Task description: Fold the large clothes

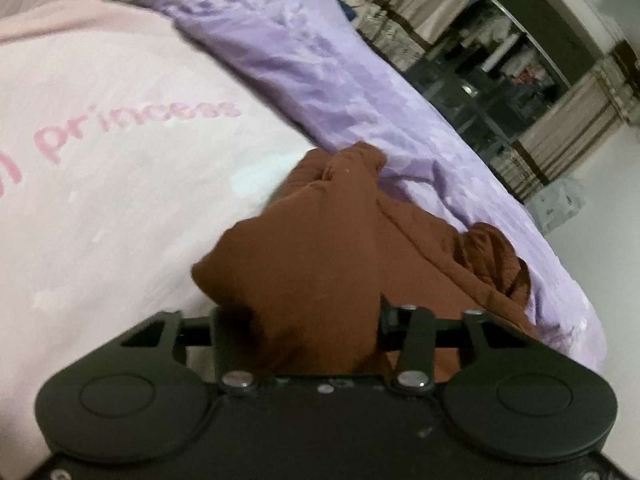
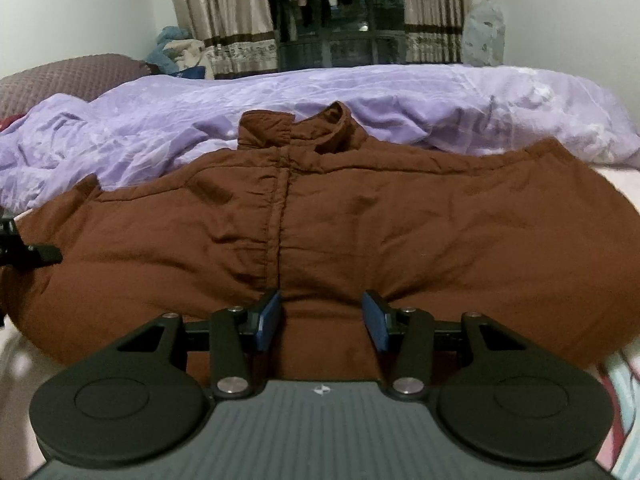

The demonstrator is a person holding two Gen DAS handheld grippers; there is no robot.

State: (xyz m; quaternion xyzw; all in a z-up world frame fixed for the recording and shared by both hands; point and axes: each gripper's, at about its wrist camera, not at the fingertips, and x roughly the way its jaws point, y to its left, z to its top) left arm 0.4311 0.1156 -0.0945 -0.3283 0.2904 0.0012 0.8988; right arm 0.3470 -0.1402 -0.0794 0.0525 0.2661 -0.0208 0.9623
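Observation:
A brown jacket (image 2: 360, 216) lies front up on the bed, collar away from me, sleeves spread left and right. My right gripper (image 2: 322, 316) is open at the jacket's bottom hem, its blue pads on either side of the front placket. In the left wrist view a bunched brown sleeve (image 1: 320, 248) lies over my left gripper (image 1: 298, 320); the cloth hides its fingers, so I cannot tell how the jaws stand. The left gripper also shows in the right wrist view (image 2: 24, 252) at the jacket's left sleeve end.
A pink blanket (image 1: 120, 160) printed "princess" covers the bed. A rumpled purple duvet (image 2: 280, 100) lies along the far side behind the jacket. Curtains (image 2: 224, 20) and a dark glass door stand beyond the bed. A brown pillow (image 2: 72, 76) sits at the far left.

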